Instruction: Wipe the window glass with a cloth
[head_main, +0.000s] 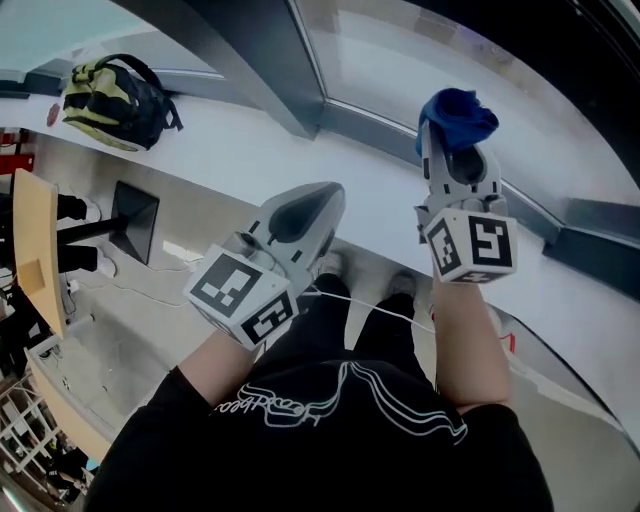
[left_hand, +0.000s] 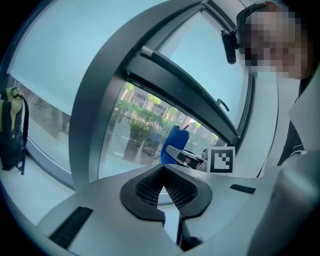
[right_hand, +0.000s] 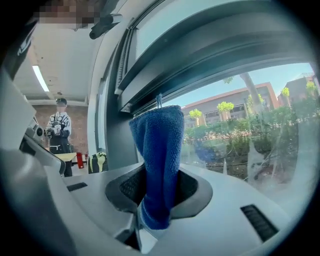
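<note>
Judging from how things lie, wiping looks ready to start, not finished: the blue cloth (right_hand: 159, 150) stands upright in the middle of the right gripper view, clamped between the jaws of the right gripper (head_main: 455, 145), close beside the window glass (right_hand: 250, 130), though contact cannot be confirmed. It is a thick, nubby, folded wad. The left gripper (head_main: 318, 205), centre frame, has its jaws together on nothing.

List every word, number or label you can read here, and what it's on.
No text reads clearly.
Shirt: white cursive script, too distorted to read.
Cubes on left gripper and right gripper: square marker patterns, no letters.
Backpack, blue cloth: no legible print.
</note>
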